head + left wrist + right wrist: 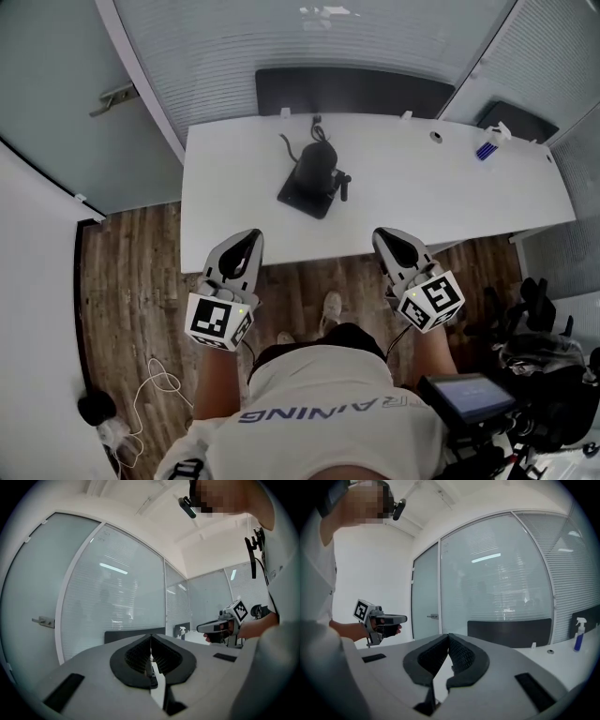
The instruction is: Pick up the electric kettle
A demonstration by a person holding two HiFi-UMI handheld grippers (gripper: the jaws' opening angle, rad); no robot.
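A black electric kettle (315, 167) stands on its black base (307, 198) near the middle of the white table (234, 225), its cord running toward the far edge. My left gripper (251, 235) hovers over the wooden floor just short of the table's near edge, left of the kettle, jaws shut with nothing between them. My right gripper (382, 235) is level with it on the right, also shut and empty. In the left gripper view the closed jaws (150, 637) meet at the tips; in the right gripper view the closed jaws (448, 636) do the same.
A blue spray bottle (488, 145) stands at the table's far right, also seen as spray bottle (579, 633). A dark chair back (352, 92) sits behind the table. Glass partitions and a door with handle (112, 97) surround it. Black equipment (525, 375) stands at the lower right.
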